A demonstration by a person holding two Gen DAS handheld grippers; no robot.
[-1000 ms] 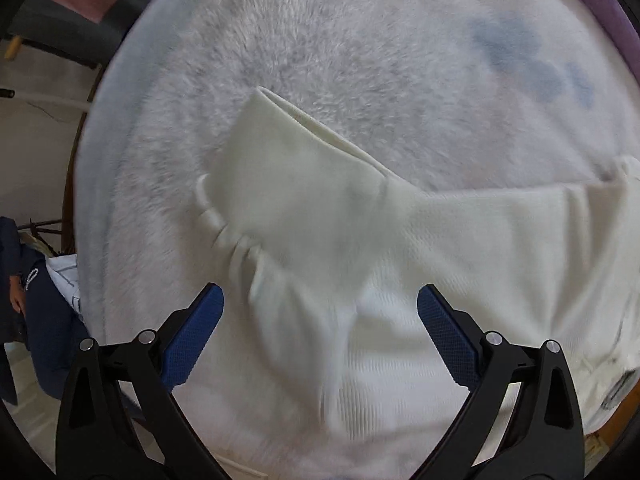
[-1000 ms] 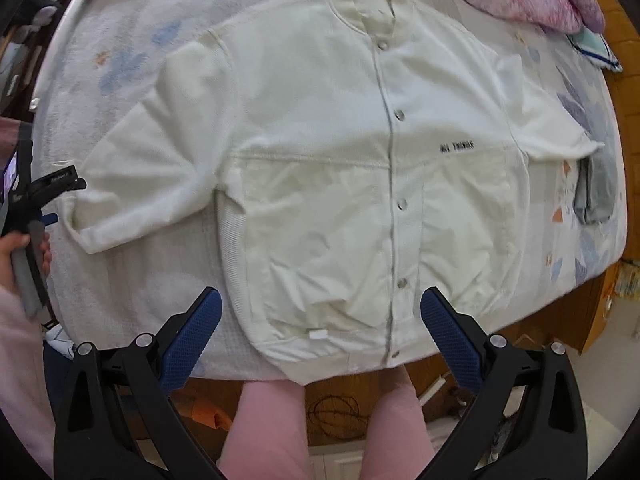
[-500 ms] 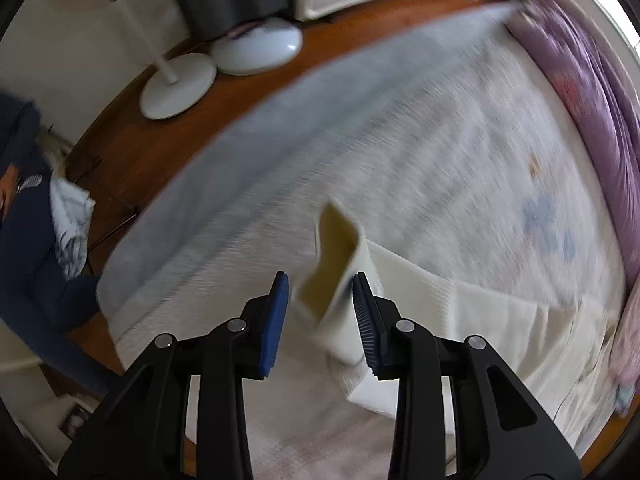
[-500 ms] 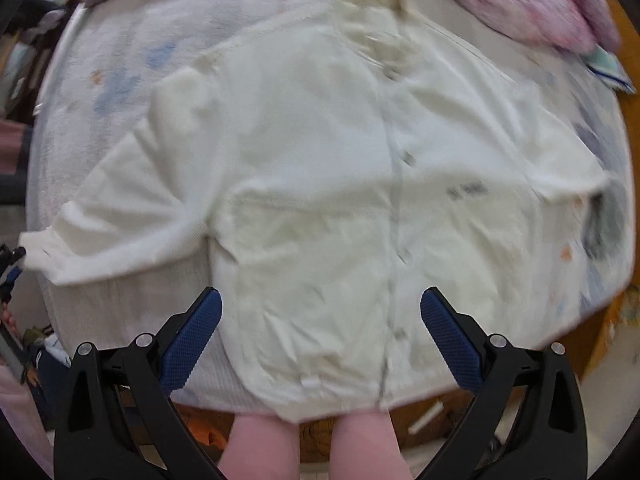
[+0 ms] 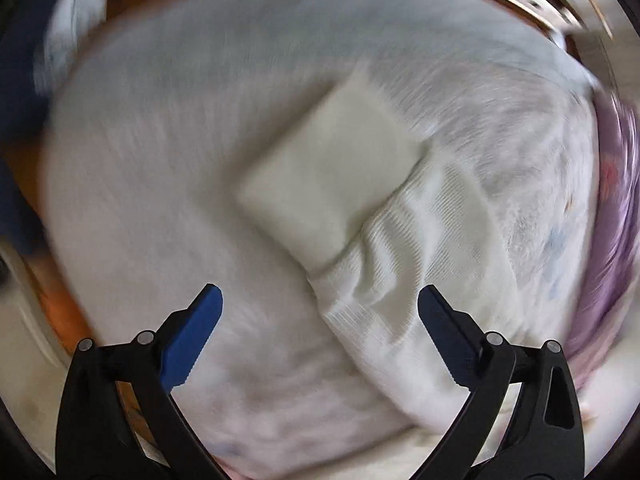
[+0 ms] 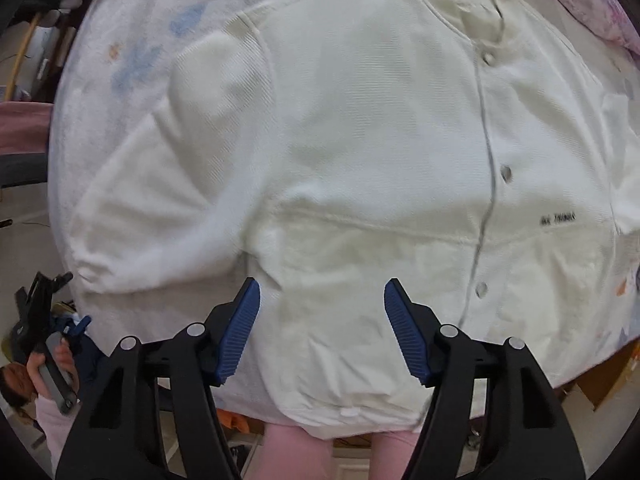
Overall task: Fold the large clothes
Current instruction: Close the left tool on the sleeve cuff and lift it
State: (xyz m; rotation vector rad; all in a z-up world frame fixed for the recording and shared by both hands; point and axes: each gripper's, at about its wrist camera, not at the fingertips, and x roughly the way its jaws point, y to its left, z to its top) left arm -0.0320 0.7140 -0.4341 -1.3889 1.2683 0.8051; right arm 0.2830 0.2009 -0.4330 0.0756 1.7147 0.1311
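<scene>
Left tongs reopened; only right view shows buttons.

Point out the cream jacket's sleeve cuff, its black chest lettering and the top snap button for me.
Cream ribbed sleeve cuff (image 5: 332,178): left wrist view, middle of the flat cuff panel.
Small black chest lettering (image 6: 558,219): right wrist view, centre of the printed words.
Top grey snap button (image 6: 487,58): right wrist view, on the button face below the collar.

One jacket (two grippers)
</scene>
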